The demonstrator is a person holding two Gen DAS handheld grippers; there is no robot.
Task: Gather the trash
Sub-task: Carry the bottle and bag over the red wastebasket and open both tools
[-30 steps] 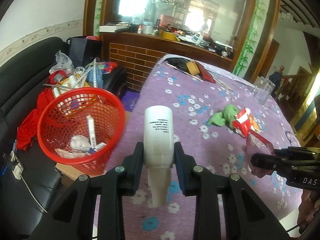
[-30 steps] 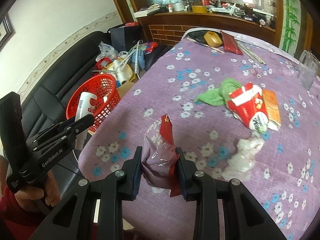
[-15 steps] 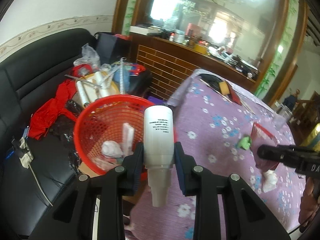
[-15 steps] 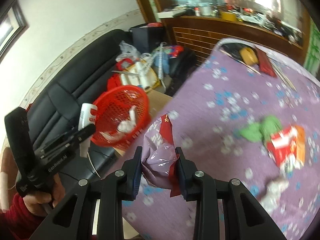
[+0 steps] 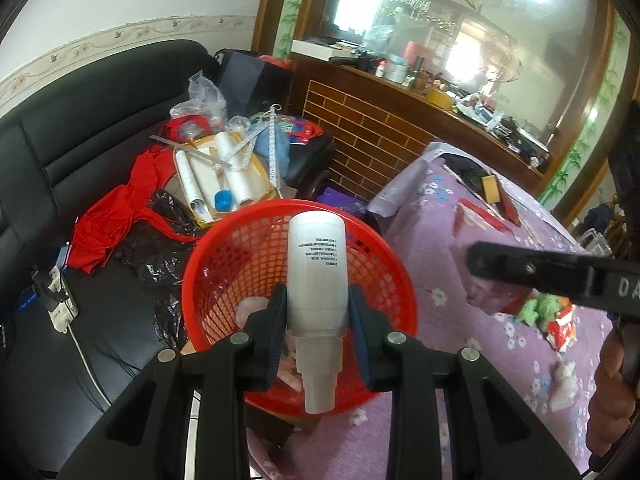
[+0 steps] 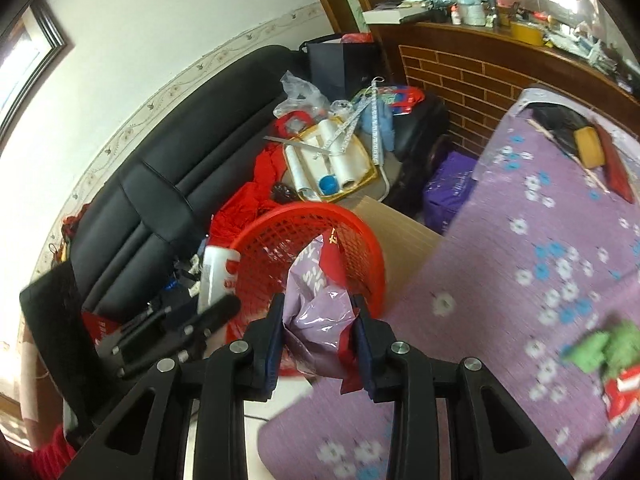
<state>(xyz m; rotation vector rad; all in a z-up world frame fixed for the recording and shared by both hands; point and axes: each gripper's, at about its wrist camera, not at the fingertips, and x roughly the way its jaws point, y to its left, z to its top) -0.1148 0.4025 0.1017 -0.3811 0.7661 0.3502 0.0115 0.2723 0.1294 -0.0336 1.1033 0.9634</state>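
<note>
My left gripper [image 5: 317,312] is shut on a white plastic bottle [image 5: 317,276], held cap toward me right over the red mesh basket [image 5: 224,256]. My right gripper [image 6: 318,320] is shut on a crumpled purple and red wrapper [image 6: 316,300], held at the basket's near rim [image 6: 360,232]. The basket holds some pale trash [image 5: 250,306]. The bottle [image 6: 218,276] and left gripper [image 6: 216,312] also show in the right wrist view, at the basket's left side. The right gripper [image 5: 476,256] shows in the left wrist view, over the table edge.
The purple flowered tablecloth [image 6: 520,280] carries a green cloth [image 6: 600,348], a red packet [image 6: 624,392] and white scrap [image 5: 564,380]. A black sofa [image 5: 80,152] piled with clutter, rolls [image 5: 212,176] and red cloth [image 5: 108,224] stands left. A brick-fronted counter [image 5: 380,136] is behind.
Both grippers have moved left from over the table to the red basket. The bottle now hangs over the basket and the wrapper has reached its rim.
</note>
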